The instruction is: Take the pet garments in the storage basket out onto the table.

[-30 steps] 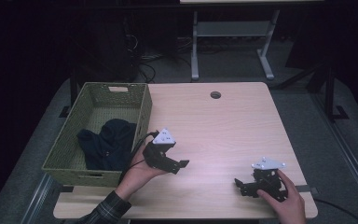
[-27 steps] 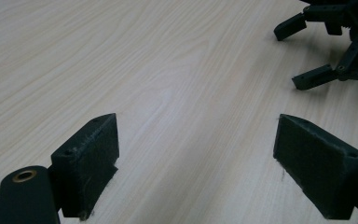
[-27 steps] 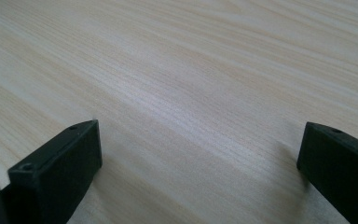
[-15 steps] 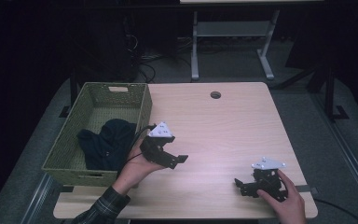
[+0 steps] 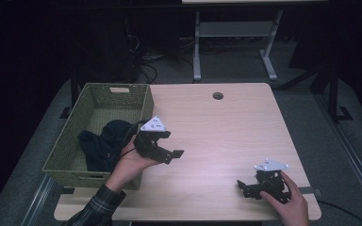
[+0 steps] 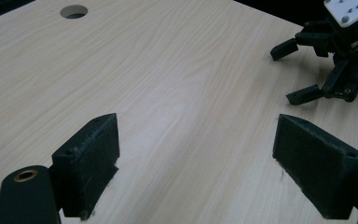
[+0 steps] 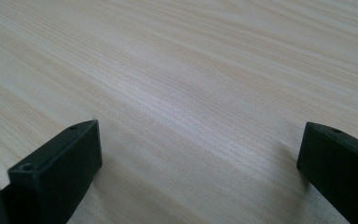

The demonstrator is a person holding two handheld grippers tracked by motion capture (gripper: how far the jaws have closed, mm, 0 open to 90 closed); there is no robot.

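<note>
Clothing (image 5: 104, 143), a dark piece, lies in the green basket (image 5: 78, 136) at the left edge of the counter (image 5: 226, 132). Just right of the basket, the left hand-held gripper (image 5: 169, 153) has risen a little and turned since a second ago; its jaws stand apart and hold nothing, so I judge the clothing is already put down. The right hand-held gripper (image 5: 245, 186) rests on the near right of the counter, unchanged, jaws apart too. No readable writing anywhere.
</note>
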